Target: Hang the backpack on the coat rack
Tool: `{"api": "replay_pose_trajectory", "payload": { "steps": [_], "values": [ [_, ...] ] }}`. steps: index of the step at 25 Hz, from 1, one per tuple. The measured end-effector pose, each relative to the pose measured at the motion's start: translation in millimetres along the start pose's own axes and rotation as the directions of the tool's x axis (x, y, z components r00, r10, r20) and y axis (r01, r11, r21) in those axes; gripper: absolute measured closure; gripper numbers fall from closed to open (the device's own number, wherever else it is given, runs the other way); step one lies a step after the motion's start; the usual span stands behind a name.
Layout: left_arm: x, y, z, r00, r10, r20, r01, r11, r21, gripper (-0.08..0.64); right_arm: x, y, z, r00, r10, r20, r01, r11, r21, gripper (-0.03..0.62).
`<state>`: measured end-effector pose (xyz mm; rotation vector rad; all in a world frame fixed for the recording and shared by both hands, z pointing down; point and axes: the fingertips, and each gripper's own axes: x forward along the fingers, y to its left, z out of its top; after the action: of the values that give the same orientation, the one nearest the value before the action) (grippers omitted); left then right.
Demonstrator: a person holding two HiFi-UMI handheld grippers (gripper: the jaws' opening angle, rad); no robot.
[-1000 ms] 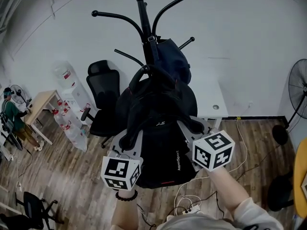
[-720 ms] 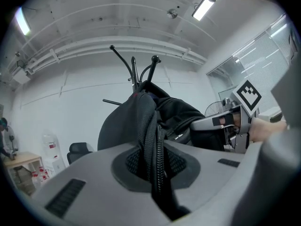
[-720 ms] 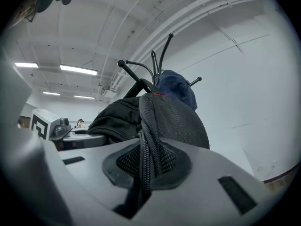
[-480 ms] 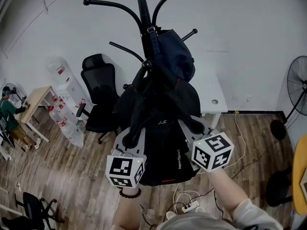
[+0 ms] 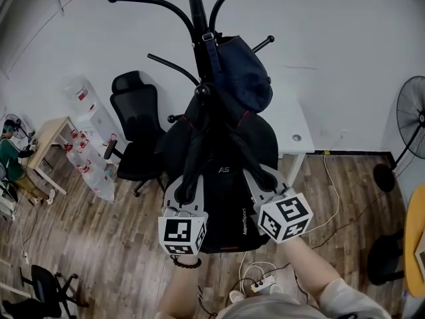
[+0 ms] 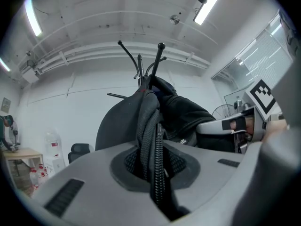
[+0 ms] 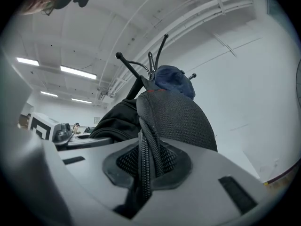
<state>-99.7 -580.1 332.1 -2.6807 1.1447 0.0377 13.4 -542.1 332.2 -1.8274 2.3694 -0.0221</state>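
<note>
The black coat rack (image 5: 197, 18) stands in front of me, with a dark blue bag (image 5: 242, 72) hung high on it. A black backpack (image 5: 222, 185) hangs against the pole, its top near a short hook (image 5: 202, 90); I cannot tell whether its loop sits over that hook. My left gripper (image 5: 180, 195) is shut on the left shoulder strap (image 6: 151, 140), and my right gripper (image 5: 269, 178) is shut on the right strap (image 7: 146, 149). Each gripper view shows its strap pinched between the grey jaws, for the left gripper (image 6: 154, 173) and the right gripper (image 7: 141, 173).
A black office chair (image 5: 136, 131) stands left of the rack, a white desk (image 5: 295, 135) behind it on the right. Water bottles (image 5: 86, 105), a wooden table (image 5: 50, 141) and a seated person (image 5: 10, 155) are far left. A fan (image 5: 412, 118) stands right; cables (image 5: 262, 281) lie on the floor.
Both grippers have sunk with the backpack and drawn a little closer together. The backpack's top now sits lower against the rack's pole.
</note>
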Motion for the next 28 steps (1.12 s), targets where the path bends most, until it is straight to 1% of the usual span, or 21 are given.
{"api": "replay_pose_trajectory", "payload": {
  "steps": [4, 7, 9, 11, 13, 15, 17, 18, 19, 21, 23, 26, 28],
  "values": [
    [4, -7, -4, 0.998, -0.007, 0.065, 0.004, 0.999, 0.039, 0.526, -6, 1, -4, 0.999, -0.014, 0.047, 0.017, 0.999, -0.047, 0.557],
    [3, -12, -4, 0.995, -0.035, 0.092, 0.031, 0.998, 0.050, 0.506, -9, 2, -6, 0.998, -0.015, 0.062, 0.018, 0.999, -0.047, 0.557],
    [1, -14, -6, 0.994, -0.062, 0.094, 0.057, 0.997, 0.058, 0.480, -8, 5, -7, 0.998, -0.012, 0.065, 0.015, 0.999, -0.050, 0.557],
    [-1, -18, -9, 0.992, -0.089, 0.093, 0.083, 0.994, 0.068, 0.427, -8, 7, -8, 0.998, -0.007, 0.066, 0.011, 0.998, -0.059, 0.554],
    [-4, -19, -9, 0.990, -0.098, 0.098, 0.092, 0.994, 0.065, 0.402, -9, 9, -8, 0.998, 0.003, 0.062, 0.001, 0.998, -0.062, 0.547],
    [-15, -12, -6, 0.989, -0.077, 0.129, 0.072, 0.996, 0.045, 0.400, -13, 12, -9, 0.998, 0.022, 0.060, -0.018, 0.998, -0.068, 0.529],
    [-30, -2, -2, 0.984, -0.052, 0.170, 0.048, 0.998, 0.028, 0.400, -19, 15, -8, 0.997, 0.039, 0.069, -0.033, 0.996, -0.084, 0.489],
    [-37, 2, -1, 0.983, -0.045, 0.178, 0.042, 0.999, 0.018, 0.394, -23, 15, -8, 0.996, 0.042, 0.076, -0.035, 0.995, -0.092, 0.478],
    [-43, 4, 1, 0.983, -0.038, 0.179, 0.038, 0.999, 0.003, 0.373, -28, 15, -7, 0.996, 0.041, 0.084, -0.033, 0.994, -0.100, 0.469],
    [-55, 4, 7, 0.982, -0.015, 0.190, 0.021, 0.999, -0.031, 0.368, -41, 12, -6, 0.994, 0.033, 0.101, -0.021, 0.993, -0.112, 0.445],
    [-70, 7, 12, 0.977, 0.033, 0.210, -0.024, 0.999, -0.045, 0.368, -56, 8, -7, 0.994, 0.024, 0.110, -0.011, 0.993, -0.117, 0.439],
    [-100, 13, 17, 0.964, 0.129, 0.231, -0.127, 0.992, -0.021, 0.368, -79, 0, -16, 0.994, 0.015, 0.111, 0.000, 0.990, -0.139, 0.434],
    [-119, 11, 20, 0.956, 0.178, 0.232, -0.178, 0.984, -0.021, 0.374, -98, -7, -20, 0.991, 0.000, 0.132, 0.021, 0.988, -0.154, 0.436]
  ]
}}
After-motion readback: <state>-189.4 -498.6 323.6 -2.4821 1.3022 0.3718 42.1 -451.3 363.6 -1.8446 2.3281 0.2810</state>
